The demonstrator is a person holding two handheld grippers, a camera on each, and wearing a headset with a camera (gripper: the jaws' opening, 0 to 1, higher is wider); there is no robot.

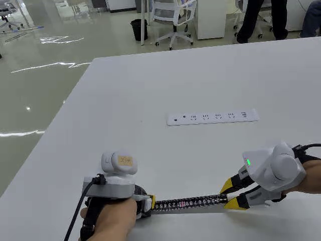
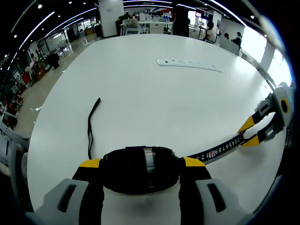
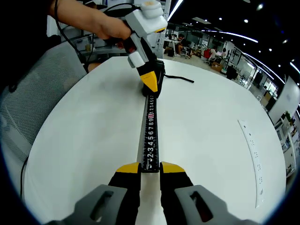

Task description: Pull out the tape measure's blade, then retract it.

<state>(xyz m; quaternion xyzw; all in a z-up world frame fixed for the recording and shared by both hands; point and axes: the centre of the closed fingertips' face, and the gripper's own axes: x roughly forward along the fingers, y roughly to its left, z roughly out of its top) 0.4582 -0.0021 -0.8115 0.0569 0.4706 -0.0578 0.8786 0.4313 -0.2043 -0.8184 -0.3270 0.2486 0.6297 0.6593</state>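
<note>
A black tape measure (image 2: pixel 140 168) sits between the yellow-tipped jaws of my left gripper (image 2: pixel 143 164), which is shut on its case at the table's near edge. Its black blade (image 1: pixel 189 203) with white numbers runs out to the right along the table top. My right gripper (image 1: pixel 228 195) is shut on the blade's end (image 3: pixel 150 165). In the right gripper view the blade (image 3: pixel 151 126) stretches straight away to the case (image 3: pixel 153 77) held by the left gripper (image 3: pixel 150 82). A black wrist strap (image 2: pixel 91 124) trails from the case across the table.
A white power strip (image 1: pixel 213 117) lies mid-table beyond the blade. The white table (image 1: pixel 175 85) is wide and bare around it. Office chairs, a bin (image 1: pixel 139 29) and a standing person (image 1: pixel 261 17) are on the floor past the far edge.
</note>
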